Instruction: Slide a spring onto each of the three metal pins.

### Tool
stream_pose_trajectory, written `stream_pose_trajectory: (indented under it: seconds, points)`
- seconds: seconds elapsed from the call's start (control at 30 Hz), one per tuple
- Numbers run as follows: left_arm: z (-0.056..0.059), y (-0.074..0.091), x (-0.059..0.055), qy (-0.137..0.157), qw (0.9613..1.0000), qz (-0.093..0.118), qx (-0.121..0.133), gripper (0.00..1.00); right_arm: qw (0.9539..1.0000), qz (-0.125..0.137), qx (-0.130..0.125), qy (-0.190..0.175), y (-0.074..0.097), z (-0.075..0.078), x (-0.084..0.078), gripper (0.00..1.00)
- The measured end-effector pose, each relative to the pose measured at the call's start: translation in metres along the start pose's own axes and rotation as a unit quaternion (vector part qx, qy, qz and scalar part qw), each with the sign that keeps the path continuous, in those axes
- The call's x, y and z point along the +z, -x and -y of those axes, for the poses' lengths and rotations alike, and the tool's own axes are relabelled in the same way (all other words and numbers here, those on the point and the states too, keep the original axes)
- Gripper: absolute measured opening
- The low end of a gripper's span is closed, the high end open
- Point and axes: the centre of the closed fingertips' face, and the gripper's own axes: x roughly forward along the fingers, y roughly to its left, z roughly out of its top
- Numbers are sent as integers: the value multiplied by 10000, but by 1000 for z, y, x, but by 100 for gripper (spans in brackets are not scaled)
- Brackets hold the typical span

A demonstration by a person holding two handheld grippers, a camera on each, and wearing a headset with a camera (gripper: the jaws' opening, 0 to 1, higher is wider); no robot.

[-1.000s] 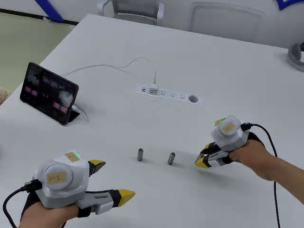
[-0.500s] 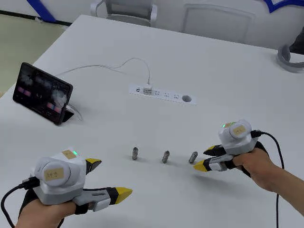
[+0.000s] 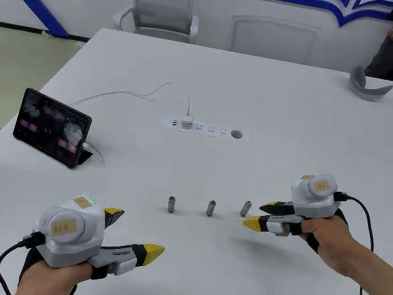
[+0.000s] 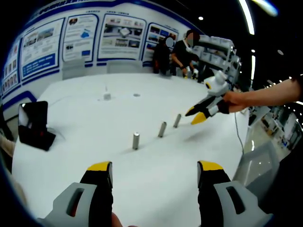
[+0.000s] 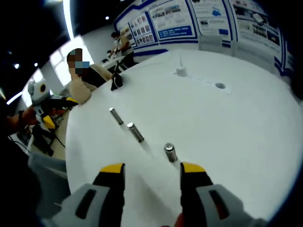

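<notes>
Near the front edge of the table, pins: three short grey metal pieces stand upright in a row, the left pin (image 3: 171, 204), the middle pin (image 3: 211, 208) and the right pin (image 3: 245, 208), evenly spaced and apart from each other.
Look of the pins: in the head view all three seem ribbed, like coils; in the right gripper view the middle one shows clear spring turns and the nearest one has a smooth round top.
Right gripper (image 3: 260, 214): jaws apart and holding nothing, with the yellow tips just beside the right pin and not touching it.
Left gripper (image 3: 135, 232): jaws wide apart and empty, at the front left corner, well apart from the row.
Table (image 3: 288, 123): white, smooth and matte.
On the table: a dark tablet (image 3: 52, 127) is propped up near the left edge. A white power strip (image 3: 206, 130) lies mid-table, with a thin white cable (image 3: 132, 94) plugged into it.
Room: a grey chair (image 3: 156, 15) stands at the far edge. Blue-framed posters line the wall, and people are in the background.
Count: three pins, two grippers, one tablet, one power strip, one chair.
</notes>
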Motion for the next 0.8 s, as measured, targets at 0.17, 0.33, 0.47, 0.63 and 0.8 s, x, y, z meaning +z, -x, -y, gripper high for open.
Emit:
stream_pose_trajectory:
  seconds: [0.17,0.33,0.47,0.63,0.8]
  points:
    - [-3,1,-1,3,10000,-11,20,74,9998,144,-40,-117,5,-7,-2,52]
    - [-5,0,-3,20,10000,-26,30,74,9995,273,-69,-125,10,-17,-2,57]
    - [-6,-1,-3,3,10000,-39,27,74,9992,378,-99,-120,15,-24,-2,62]
    - [-8,-2,-1,-2,10000,-18,23,75,9984,521,-125,-168,22,-33,-2,65]
    - [-8,-3,2,-25,10000,9,5,75,9980,587,-167,-137,28,-42,-2,68]
